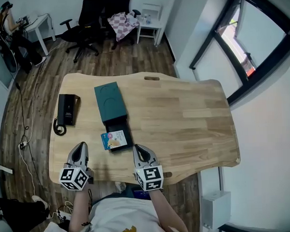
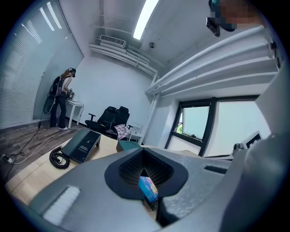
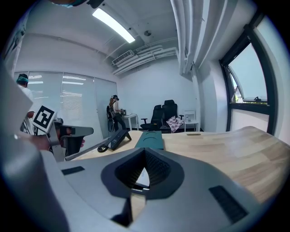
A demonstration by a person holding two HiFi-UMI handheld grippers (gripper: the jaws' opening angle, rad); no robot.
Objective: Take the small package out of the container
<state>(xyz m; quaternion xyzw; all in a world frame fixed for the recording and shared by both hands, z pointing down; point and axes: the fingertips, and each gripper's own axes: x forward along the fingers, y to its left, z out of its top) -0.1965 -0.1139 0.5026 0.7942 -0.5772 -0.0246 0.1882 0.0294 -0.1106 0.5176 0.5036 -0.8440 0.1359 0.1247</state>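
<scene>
The small package (image 1: 114, 139), light blue with a picture on it, lies flat in the open black tray (image 1: 117, 123) that sticks out of the dark green container (image 1: 109, 101). Its left end juts over the tray's side. Both grippers hover at the table's near edge, short of the tray. My left gripper (image 1: 81, 146) is shut and empty, to the left of the package. In the left gripper view, the package (image 2: 148, 189) shows through the gap behind the closed jaws. My right gripper (image 1: 138, 147) is shut and empty too, just right of the tray's front corner. The green container (image 3: 149, 139) lies ahead of it.
A black desk phone (image 1: 67, 109) with a coiled cord lies at the table's left side. Bare wooden table (image 1: 183, 121) stretches to the right. Office chairs (image 1: 87, 25) and a white side table stand beyond the far edge. A person (image 2: 61, 97) stands at a desk far back.
</scene>
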